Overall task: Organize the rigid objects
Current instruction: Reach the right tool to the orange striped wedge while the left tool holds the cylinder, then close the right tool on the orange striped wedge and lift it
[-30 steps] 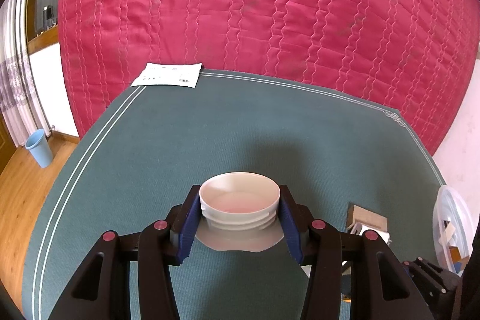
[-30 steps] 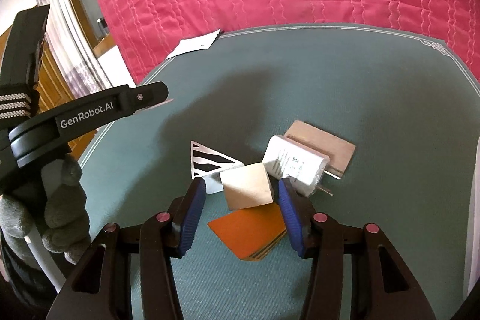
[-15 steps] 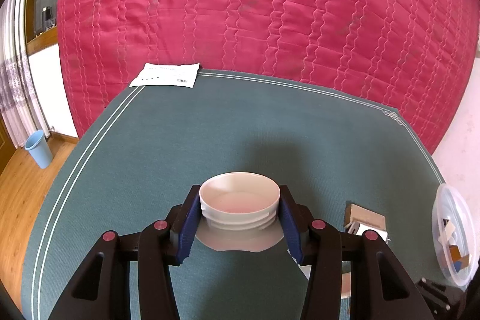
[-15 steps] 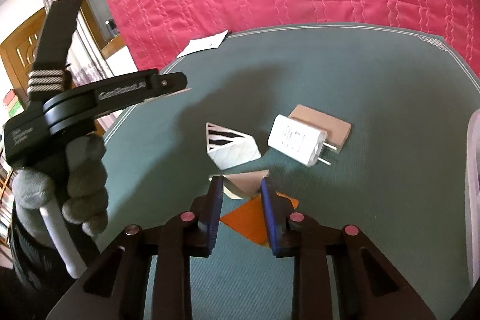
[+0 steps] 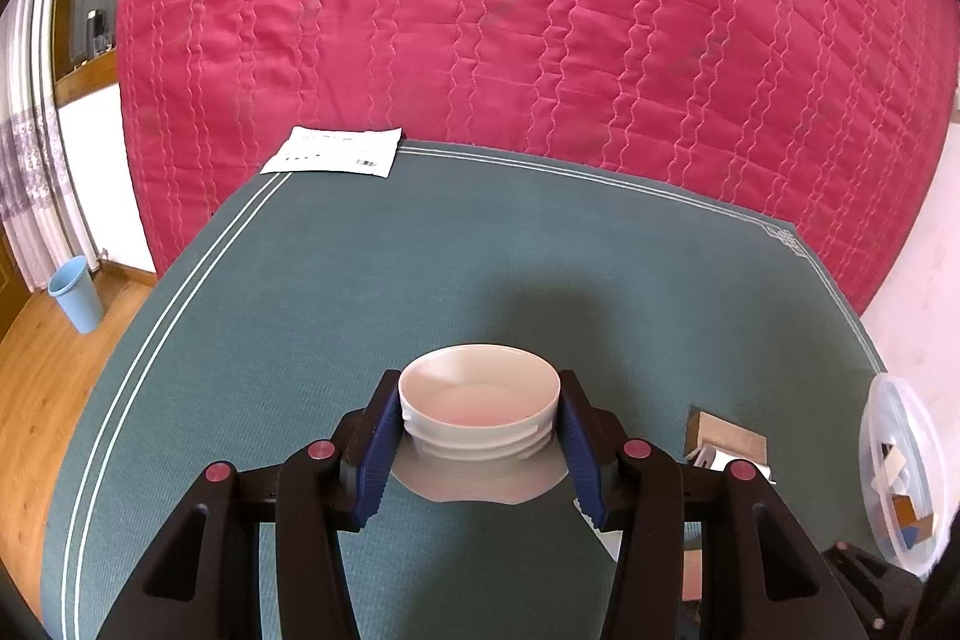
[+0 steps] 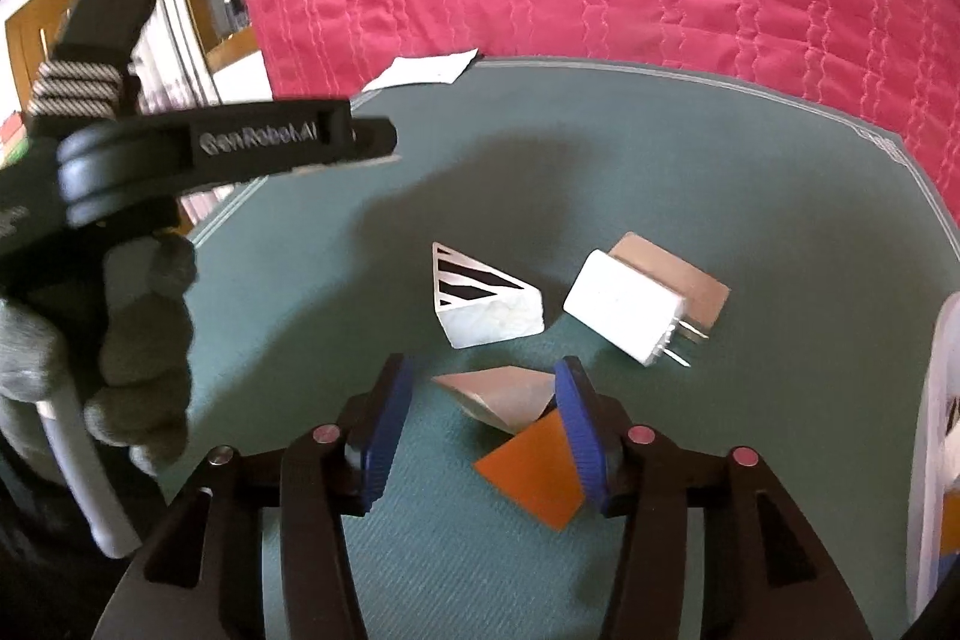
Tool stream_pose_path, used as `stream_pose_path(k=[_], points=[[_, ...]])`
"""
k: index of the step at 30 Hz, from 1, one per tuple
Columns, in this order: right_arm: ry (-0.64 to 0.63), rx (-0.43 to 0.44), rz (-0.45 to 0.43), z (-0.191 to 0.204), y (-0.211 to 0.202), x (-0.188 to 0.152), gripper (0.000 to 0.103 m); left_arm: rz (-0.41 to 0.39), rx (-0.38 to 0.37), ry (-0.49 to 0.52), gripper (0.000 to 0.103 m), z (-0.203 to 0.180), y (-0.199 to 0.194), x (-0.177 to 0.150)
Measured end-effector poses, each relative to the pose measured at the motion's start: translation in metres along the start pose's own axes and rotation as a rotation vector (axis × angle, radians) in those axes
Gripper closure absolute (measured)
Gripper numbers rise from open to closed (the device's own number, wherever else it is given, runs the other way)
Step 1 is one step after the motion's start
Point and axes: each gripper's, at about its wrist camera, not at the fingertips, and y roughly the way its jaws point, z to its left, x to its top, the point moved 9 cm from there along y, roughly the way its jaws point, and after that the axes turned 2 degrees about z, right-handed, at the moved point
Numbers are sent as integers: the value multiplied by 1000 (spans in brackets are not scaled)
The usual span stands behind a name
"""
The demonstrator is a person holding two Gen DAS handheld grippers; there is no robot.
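Left jaws (image 5: pixel 480 436): I had them closed on the white round screw-top plastic lid (image 5: pixel 479 395), one blue pad against each side of its rim, its open side up, above the green felt tabletop (image 5: pixel 336 280).
Left hand pose: my gloved hand (image 6: pixel 129 340) gripped the handle and the tool pointed down and forward at a moderate slant.
Pale wedge-shaped block (image 6: pixel 501 394): it sat between my right pads on the tabletop, its right corner at the right pad, a clear gap on the left.
Right jaws (image 6: pixel 480 421): they were opening, gripping nothing; the block lay loose.
Doing it well: I judged I should centre on the block, close squarely on two flat faces, and keep clear of the orange flat tile (image 6: pixel 537 469) half under the right pad.
Right hand pose: steeply tipped down over the pile.
Neighbours: zebra-striped white wedge (image 6: pixel 483 301) and white plug-in charger (image 6: pixel 627 307) lay just beyond.
Destination: clear plastic tub (image 5: pixel 900 472) at the far right already held pieces.
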Motion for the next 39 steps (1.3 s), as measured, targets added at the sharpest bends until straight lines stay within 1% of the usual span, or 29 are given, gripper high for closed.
stream_pose_path(k=[3,4,5,6,9,11,18,25,31,34,36,39], points=[[-11,-2,25,-1,7,-2,52,-2,-1,-2,51,1,0,0],[-13,-4,26,-1,7,-3,53,-1,-1,-3,51,1,0,0],[-16,-4,22,-1,6,-2,62,0,0,-4,51,1,1,0],[-20,3,21,1,6,-2,66,2,1,-4,51,1,1,0],[-24,7,10,3,1,-1,69,6,1,-3,51,1,2,-1],[-31,10,3,5,-3,-2,75,5,2,-1,51,1,1,-1],[-70,54,4,14,-27,-19,75,3,1,-5,51,2,1,-1],[-10,39,21,-2,-44,-38,74,-1,-3,-2,51,0,-1,-1],[52,28,15,-16,-57,-52,73,-6,-8,-3,51,-1,-3,0],[76,28,-2,-20,-64,-53,71,-4,-9,-2,51,-2,-4,-1],[91,30,-31,-21,-72,-53,70,-7,-12,1,51,-2,-5,-1],[100,1,-73,-24,-87,-54,64,-9,-16,3,51,-2,-7,-1]])
